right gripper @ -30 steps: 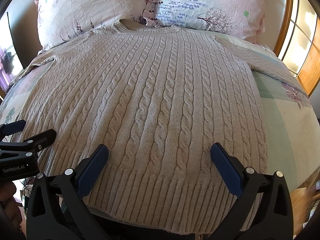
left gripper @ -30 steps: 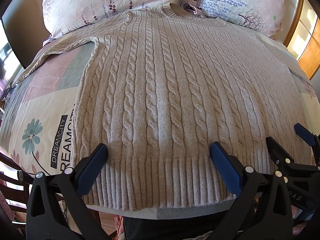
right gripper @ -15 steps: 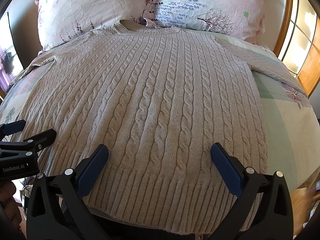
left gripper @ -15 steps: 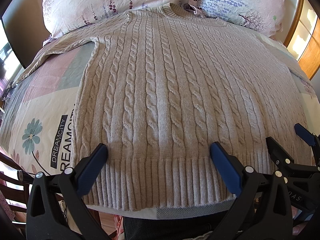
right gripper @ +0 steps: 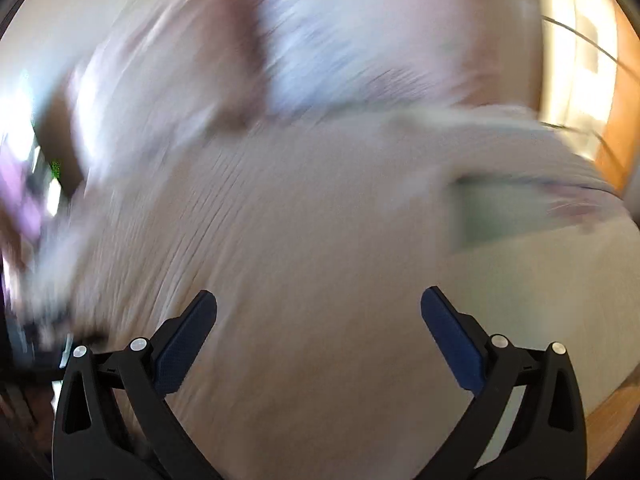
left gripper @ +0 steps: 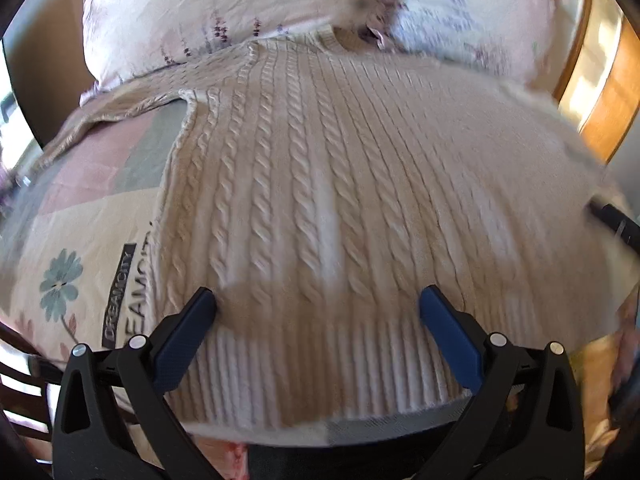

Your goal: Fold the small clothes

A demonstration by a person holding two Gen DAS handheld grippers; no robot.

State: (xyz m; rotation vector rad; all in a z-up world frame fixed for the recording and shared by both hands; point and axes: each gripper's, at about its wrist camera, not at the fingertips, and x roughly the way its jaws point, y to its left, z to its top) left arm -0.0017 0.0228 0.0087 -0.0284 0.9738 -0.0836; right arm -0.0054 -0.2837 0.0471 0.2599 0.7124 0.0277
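A beige cable-knit sweater (left gripper: 320, 184) lies flat, front up, on the bed, neck toward the pillows and ribbed hem toward me. My left gripper (left gripper: 318, 300) is open and empty, its blue-padded fingers spread just above the hem. My right gripper (right gripper: 318, 300) is open and empty over the sweater's (right gripper: 280, 240) right part; that view is heavily motion-blurred. Part of the right gripper shows as a dark blurred shape at the right edge of the left wrist view (left gripper: 616, 220). The sweater's left sleeve (left gripper: 120, 112) stretches out to the left.
Two floral pillows (left gripper: 224, 12) lie at the head of the bed. The patterned quilt (left gripper: 80, 248) with printed lettering and a flower shows left of the sweater. A wooden frame (left gripper: 608, 96) stands at the right. The bed's near edge (left gripper: 360, 428) runs just below the hem.
Both grippers have started moving after holding still; both views are now blurred. The right gripper has swung to the right. In the left view it now sits higher at the right edge.
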